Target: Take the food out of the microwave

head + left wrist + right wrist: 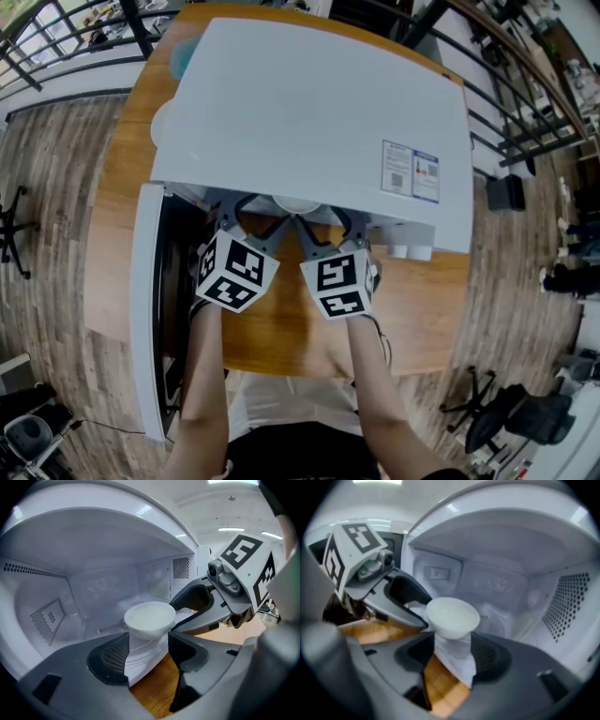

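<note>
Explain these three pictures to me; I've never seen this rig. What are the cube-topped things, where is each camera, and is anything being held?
No robot here: a person carries two hand-held tools. The head view looks down from the person's head onto a white microwave, door open, on a wooden table. The other two pictures come from cameras riding on the left tool and right tool, each looking along its own jaws; the patterned cubes are part of them. A white bowl sits at the microwave's mouth, just ahead of both tools. Both pairs of jaws stand apart, so nothing is held yet.
</note>
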### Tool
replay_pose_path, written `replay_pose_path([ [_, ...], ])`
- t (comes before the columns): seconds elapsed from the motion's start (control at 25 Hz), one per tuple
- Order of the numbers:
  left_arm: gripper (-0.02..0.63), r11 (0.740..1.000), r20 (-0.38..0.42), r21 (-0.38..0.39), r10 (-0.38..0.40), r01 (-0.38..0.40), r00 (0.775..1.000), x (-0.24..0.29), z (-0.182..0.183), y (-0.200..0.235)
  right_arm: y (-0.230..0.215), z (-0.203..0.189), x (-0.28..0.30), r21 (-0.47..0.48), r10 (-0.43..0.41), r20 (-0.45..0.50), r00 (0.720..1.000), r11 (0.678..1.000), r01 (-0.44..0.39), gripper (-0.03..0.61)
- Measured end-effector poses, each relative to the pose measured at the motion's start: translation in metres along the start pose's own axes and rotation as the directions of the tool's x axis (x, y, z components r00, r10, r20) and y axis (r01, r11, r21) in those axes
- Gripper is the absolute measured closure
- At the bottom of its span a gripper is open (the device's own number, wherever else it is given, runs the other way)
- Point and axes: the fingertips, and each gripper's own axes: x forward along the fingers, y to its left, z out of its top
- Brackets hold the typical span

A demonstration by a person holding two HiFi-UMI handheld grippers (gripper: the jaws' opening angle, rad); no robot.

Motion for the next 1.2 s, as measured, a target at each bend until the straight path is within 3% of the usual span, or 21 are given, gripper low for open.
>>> replay_pose_path([
  [1.2, 0.341, 1.000, 0.059, 0.013, 0.024, -0.025, 0.998, -0.015, 0.007, -0.021, 0.009, -0.004, -0.019, -0.017, -0.041, 0.049, 0.998, 0.999, 0.042, 0.321],
])
